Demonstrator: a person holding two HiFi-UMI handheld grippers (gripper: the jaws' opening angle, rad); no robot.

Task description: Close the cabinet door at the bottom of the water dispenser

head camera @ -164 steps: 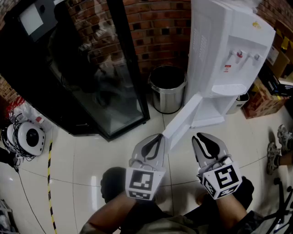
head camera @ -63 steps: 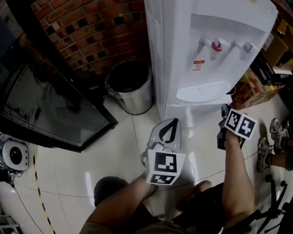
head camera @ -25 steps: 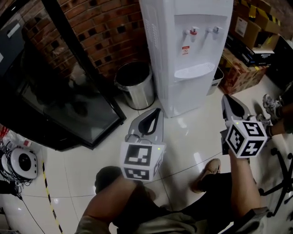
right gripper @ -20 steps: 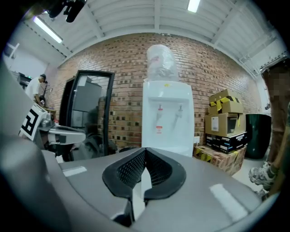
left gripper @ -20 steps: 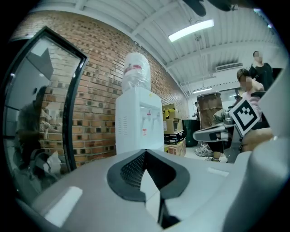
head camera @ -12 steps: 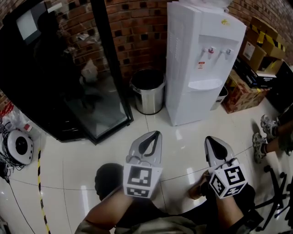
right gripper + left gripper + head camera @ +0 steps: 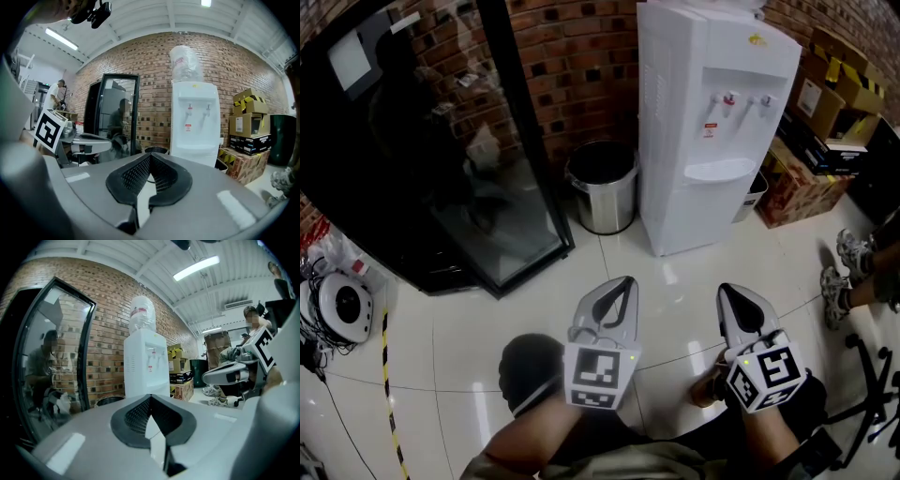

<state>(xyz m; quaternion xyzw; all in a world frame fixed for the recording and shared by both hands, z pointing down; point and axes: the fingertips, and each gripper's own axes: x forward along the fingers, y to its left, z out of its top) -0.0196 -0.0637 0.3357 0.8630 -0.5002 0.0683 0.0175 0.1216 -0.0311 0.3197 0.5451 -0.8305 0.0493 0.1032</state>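
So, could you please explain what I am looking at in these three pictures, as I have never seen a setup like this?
There is no robot: a person holds tongs in each hand. The top-down picture comes from a camera on the person's head. It shows the left tongs and the right tongs above a tiled floor. The other two pictures come from cameras riding on the tongs, looking along their jaws. Both pairs are closed and hold nothing. Ahead stands a white water dispenser, its bottom cabinet door shut, with a metal bin and cardboard boxes beside it.
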